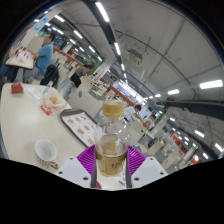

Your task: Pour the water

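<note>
A clear plastic bottle (112,140) with yellowish liquid stands upright between my fingers, its cap end pointing away from me. Both purple pads (87,158) press on its sides, so my gripper (111,162) is shut on it. The bottle is lifted above the white table (25,120). A white cup (46,150) sits on the table to the left of my fingers, close by. The bottle's bottom is hidden below the fingers.
A tray with a printed sheet (82,127) lies on the table just beyond the cup. Plates and food items (50,100) sit farther left. A person in blue (44,56) stands at the far left. Long ceiling lights run overhead.
</note>
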